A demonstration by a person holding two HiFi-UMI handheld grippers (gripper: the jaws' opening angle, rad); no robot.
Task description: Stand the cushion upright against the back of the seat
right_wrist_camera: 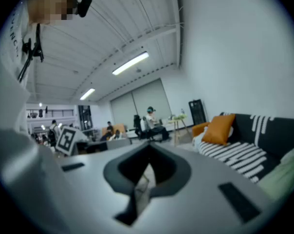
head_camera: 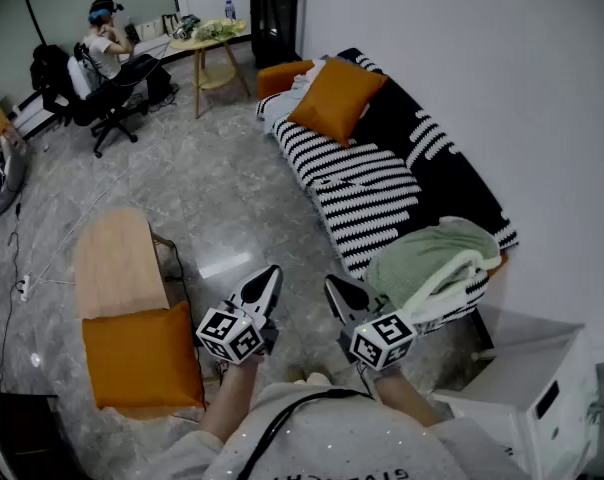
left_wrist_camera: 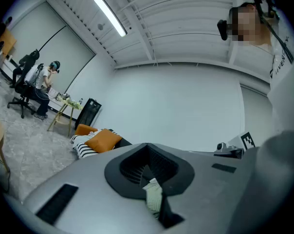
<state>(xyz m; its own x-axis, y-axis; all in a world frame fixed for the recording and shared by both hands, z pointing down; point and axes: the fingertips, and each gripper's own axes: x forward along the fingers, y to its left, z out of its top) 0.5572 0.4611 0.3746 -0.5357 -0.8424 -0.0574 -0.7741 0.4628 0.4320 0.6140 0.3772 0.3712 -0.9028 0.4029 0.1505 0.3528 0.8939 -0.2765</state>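
Observation:
An orange cushion (head_camera: 337, 98) leans tilted against the backrest at the far end of the black-and-white striped sofa (head_camera: 367, 193). It also shows small in the left gripper view (left_wrist_camera: 103, 140) and in the right gripper view (right_wrist_camera: 219, 128). A second orange cushion (head_camera: 140, 356) lies flat at the near end of a low wooden table (head_camera: 117, 263) on the left. My left gripper (head_camera: 267, 278) and right gripper (head_camera: 339, 290) hover side by side over the floor, well short of the sofa. Both are shut with nothing between the jaws (left_wrist_camera: 148, 173) (right_wrist_camera: 146, 172).
A pale green blanket (head_camera: 432, 258) is heaped on the sofa's near end. A white unit (head_camera: 537, 388) stands at the right by the wall. Far back are a person on an office chair (head_camera: 107, 53), a small wooden side table (head_camera: 210, 43) and a black cabinet (head_camera: 274, 13).

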